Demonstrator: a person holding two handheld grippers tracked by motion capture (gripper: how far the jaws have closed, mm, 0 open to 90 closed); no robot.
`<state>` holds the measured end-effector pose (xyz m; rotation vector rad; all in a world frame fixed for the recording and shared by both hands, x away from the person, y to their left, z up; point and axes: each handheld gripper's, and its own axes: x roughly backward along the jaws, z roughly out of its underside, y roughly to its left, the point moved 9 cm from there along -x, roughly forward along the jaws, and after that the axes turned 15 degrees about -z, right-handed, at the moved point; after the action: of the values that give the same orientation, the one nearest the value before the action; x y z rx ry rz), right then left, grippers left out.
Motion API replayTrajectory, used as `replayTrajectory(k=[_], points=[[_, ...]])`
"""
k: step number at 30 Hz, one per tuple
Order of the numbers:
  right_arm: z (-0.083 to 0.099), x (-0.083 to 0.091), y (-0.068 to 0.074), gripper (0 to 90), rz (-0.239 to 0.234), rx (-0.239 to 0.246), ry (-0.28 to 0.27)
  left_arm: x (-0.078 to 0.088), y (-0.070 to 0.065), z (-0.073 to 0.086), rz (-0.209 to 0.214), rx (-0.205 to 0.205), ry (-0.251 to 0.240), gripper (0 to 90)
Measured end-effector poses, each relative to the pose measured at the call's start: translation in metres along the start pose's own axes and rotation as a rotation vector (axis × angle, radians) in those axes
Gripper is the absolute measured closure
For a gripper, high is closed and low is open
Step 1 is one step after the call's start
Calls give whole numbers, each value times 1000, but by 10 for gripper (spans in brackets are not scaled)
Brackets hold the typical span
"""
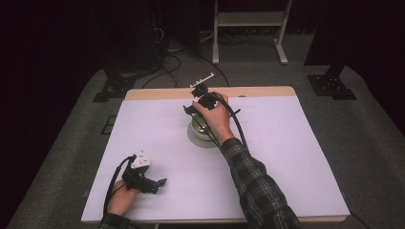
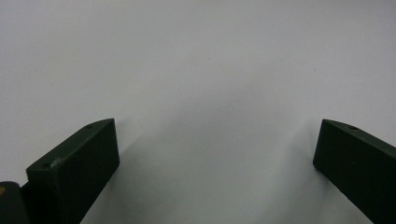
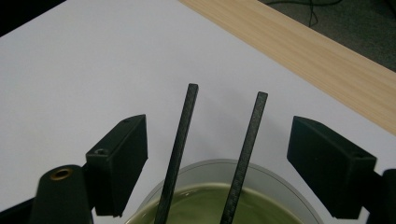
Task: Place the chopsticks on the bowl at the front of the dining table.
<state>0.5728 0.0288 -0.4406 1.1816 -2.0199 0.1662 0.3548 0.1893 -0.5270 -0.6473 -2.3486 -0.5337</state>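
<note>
A bowl (image 1: 200,131) with a pale green inside stands on a grey saucer (image 1: 197,142) at the middle of the white table cover (image 1: 286,157). In the right gripper view, two black chopsticks (image 3: 180,149) rest side by side across the bowl's rim (image 3: 219,164), pointing away over the cover. My right gripper (image 3: 218,123) hangs over the bowl (image 1: 191,106), open, with one jaw on each side of the chopsticks and touching neither. My left gripper (image 1: 160,183) lies near the front left corner. It is open over bare cover (image 2: 217,126).
The wooden table edge (image 3: 327,56) runs along the far side. A small white rack-like part (image 1: 203,80) sits at that far edge. Behind the table are a white frame (image 1: 248,19), dark stands and cables on the floor.
</note>
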Motion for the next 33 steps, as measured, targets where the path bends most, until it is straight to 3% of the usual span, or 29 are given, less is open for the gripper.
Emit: replayTrajectory(k=[4, 11, 33], points=[[2, -11, -4, 191, 9, -10, 21, 0, 0, 0, 0, 0, 0, 0], [4, -14, -12, 195, 23, -30, 24, 0, 0, 0, 0, 1, -1, 0], [11, 6, -44, 203, 61, -102, 6, 0, 0, 0, 1, 1, 0, 0]])
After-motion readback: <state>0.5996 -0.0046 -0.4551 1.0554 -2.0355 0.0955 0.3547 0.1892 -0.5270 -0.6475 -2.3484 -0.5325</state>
